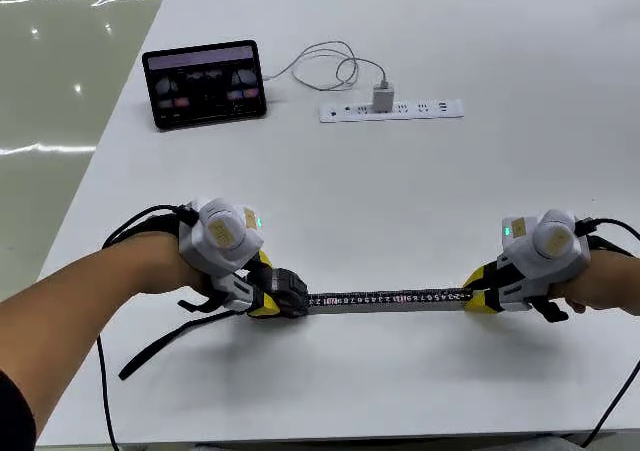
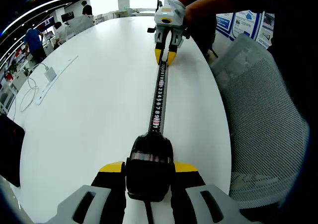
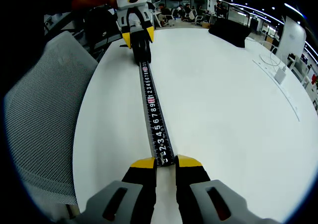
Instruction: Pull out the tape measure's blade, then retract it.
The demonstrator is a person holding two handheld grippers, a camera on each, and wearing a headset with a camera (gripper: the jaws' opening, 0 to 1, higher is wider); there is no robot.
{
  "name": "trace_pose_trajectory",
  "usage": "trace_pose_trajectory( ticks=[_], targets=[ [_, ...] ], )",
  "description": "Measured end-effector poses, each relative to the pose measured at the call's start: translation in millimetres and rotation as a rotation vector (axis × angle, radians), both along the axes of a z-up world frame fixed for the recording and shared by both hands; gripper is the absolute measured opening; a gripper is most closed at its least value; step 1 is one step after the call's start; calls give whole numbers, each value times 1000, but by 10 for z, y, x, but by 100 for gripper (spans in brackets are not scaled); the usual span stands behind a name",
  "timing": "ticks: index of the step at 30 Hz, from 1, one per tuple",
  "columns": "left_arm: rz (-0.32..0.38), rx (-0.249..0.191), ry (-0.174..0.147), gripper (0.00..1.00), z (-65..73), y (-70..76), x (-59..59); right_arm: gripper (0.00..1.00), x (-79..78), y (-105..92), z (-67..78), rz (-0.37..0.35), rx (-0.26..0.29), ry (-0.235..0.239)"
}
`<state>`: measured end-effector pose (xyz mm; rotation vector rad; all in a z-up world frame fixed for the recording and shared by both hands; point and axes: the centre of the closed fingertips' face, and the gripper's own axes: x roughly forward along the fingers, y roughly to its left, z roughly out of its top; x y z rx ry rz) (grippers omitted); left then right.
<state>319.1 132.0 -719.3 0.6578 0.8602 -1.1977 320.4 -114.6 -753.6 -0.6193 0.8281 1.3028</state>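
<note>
Blade (image 1: 390,298) drawn out along desk (image 1: 400,201), left gripper (image 2: 149,167) clamping case (image 2: 149,164), right gripper (image 3: 166,162) pinching blade's end; retraction not yet done.

Worktop (image 1: 400,201): white, plain, smooth surface, with the near and left edges in the head view. Toward the left edge, in the far half: one dark tablet (image 1: 205,83), screen lit. To its right, about midway across: one white power strip (image 1: 420,110) lying parallel to the near edge, with a white charger (image 1: 383,99) plugged into its left end. A white cable (image 1: 330,66) runs from the charger, loops loosely on the surface behind the strip and leads toward the tablet. Along the near edge: one black tape measure (image 1: 290,293), its blade (image 1: 390,298) drawn out flat along the surface, the case clamped in the left gripper (image 1: 268,286) and the blade's tip pinched in the right gripper (image 1: 472,293).
</note>
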Motion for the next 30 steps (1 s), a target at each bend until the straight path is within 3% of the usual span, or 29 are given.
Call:
trace_pose_trajectory(
  ticks=[17, 26, 30],
  targets=[
    [7, -9, -1, 30, 5, 1, 2, 10, 46, -19, -31, -4, -5, 17],
    [2, -10, 1, 31, 5, -4, 1, 10, 48, -20, -22, 12, -15, 12],
    [1, -31, 6, 31, 9, -7, 14, 10, 42, 1, -17, 37, -34, -2]
  ],
)
